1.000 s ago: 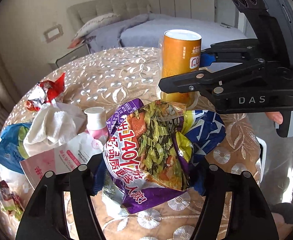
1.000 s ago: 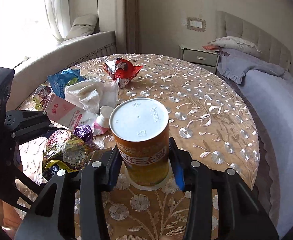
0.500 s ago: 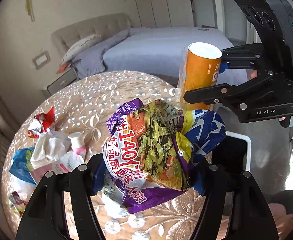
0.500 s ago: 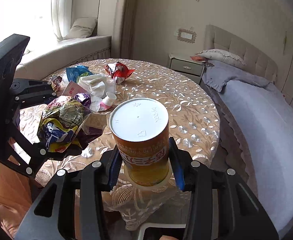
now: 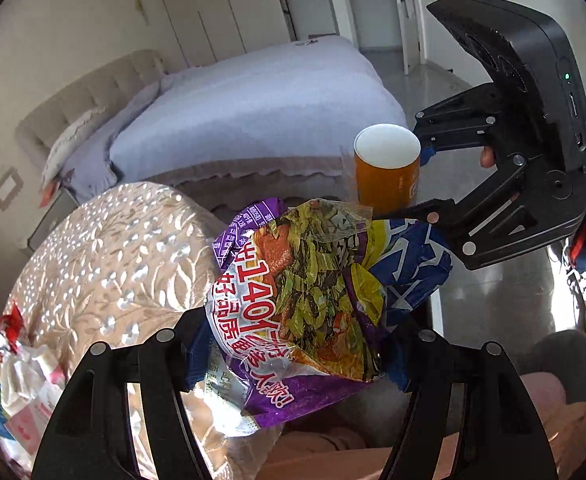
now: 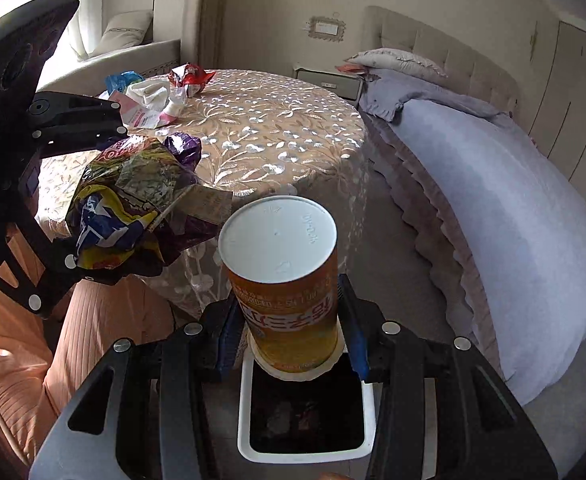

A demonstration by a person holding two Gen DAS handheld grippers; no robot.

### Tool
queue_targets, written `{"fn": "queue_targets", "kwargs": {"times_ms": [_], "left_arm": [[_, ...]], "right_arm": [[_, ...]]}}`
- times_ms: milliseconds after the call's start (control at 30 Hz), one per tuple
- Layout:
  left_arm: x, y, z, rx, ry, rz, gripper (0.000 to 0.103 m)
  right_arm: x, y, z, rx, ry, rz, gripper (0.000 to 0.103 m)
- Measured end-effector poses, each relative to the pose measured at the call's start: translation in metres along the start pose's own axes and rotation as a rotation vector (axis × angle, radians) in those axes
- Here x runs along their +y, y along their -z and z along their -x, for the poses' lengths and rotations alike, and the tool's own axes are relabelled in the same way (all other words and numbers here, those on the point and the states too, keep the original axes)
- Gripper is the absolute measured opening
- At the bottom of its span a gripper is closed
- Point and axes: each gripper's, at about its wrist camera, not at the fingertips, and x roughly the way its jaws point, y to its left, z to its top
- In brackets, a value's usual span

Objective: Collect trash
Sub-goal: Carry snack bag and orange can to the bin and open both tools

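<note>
My left gripper [image 5: 293, 344] is shut on a crumpled bunch of snack wrappers [image 5: 305, 296], purple, green and blue, held in the air beside the round table's edge; the bunch also shows in the right wrist view [image 6: 133, 204]. My right gripper [image 6: 289, 336] is shut on an orange cylindrical can with a white lid [image 6: 285, 280], held upright right above a white-rimmed trash bin [image 6: 305, 456] on the floor. The can also shows in the left wrist view [image 5: 387, 172], off the table over the floor.
The round table with its floral cloth [image 6: 253, 128] stands behind, with more trash [image 6: 153, 96] at its far side: a red wrapper, tissue, a pink packet, a blue bag. A bed [image 6: 493, 184] lies to the right. An orange cushioned seat [image 6: 33, 340] is at the left.
Both grippers have lifted their loads off the table and swung away from it; the can now hangs over the trash bin, and the wrappers are past the table's edge.
</note>
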Motion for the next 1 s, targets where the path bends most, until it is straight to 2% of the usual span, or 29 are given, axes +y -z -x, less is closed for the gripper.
{"fn": "queue_targets", "kwargs": {"times_ms": [167, 333, 500, 567, 633, 700, 733, 767, 800, 833, 900, 1000], "left_arm": [[-0.033, -0.008, -0.028, -0.018, 0.086, -0.108, 0.067], [-0.06, -0.007, -0.062, -0.021, 0.111, -0.2, 0.067], [-0.074, 0.008, -0.108, 0.011, 0.133, -0.269, 0.067], [-0.076, 0.013, -0.128, 0.036, 0.176, -0.27, 0.067], [-0.079, 0.016, -0.146, 0.056, 0.213, -0.27, 0.067], [-0.08, 0.018, -0.164, 0.076, 0.228, -0.271, 0.068], [-0.078, 0.018, -0.175, 0.093, 0.236, -0.268, 0.069], [-0.077, 0.018, -0.184, 0.117, 0.251, -0.266, 0.08], [-0.076, 0.018, -0.192, 0.132, 0.257, -0.271, 0.099], [-0.077, 0.018, -0.195, 0.131, 0.245, -0.281, 0.099], [-0.08, 0.021, -0.202, 0.15, 0.229, -0.297, 0.099], [-0.082, 0.022, -0.206, 0.158, 0.252, -0.298, 0.099]], "right_arm": [[-0.019, 0.034, -0.001, 0.029, -0.031, -0.036, 0.046], [-0.036, 0.071, -0.019, 0.1, -0.052, -0.054, 0.046], [-0.049, 0.111, -0.043, 0.131, -0.05, -0.048, 0.045], [-0.057, 0.123, -0.057, 0.151, -0.063, -0.062, 0.039], [-0.067, 0.13, -0.069, 0.164, -0.089, -0.095, 0.026], [-0.074, 0.136, -0.084, 0.187, -0.078, -0.104, 0.017], [-0.077, 0.139, -0.092, 0.213, -0.078, -0.113, 0.028], [-0.083, 0.141, -0.1, 0.252, -0.096, -0.142, 0.051], [-0.088, 0.143, -0.103, 0.26, -0.11, -0.167, 0.101], [-0.09, 0.144, -0.1, 0.228, -0.11, -0.163, 0.098], [-0.09, 0.145, -0.098, 0.236, -0.097, -0.144, 0.098], [-0.091, 0.147, -0.098, 0.255, -0.118, -0.143, 0.098]]}}
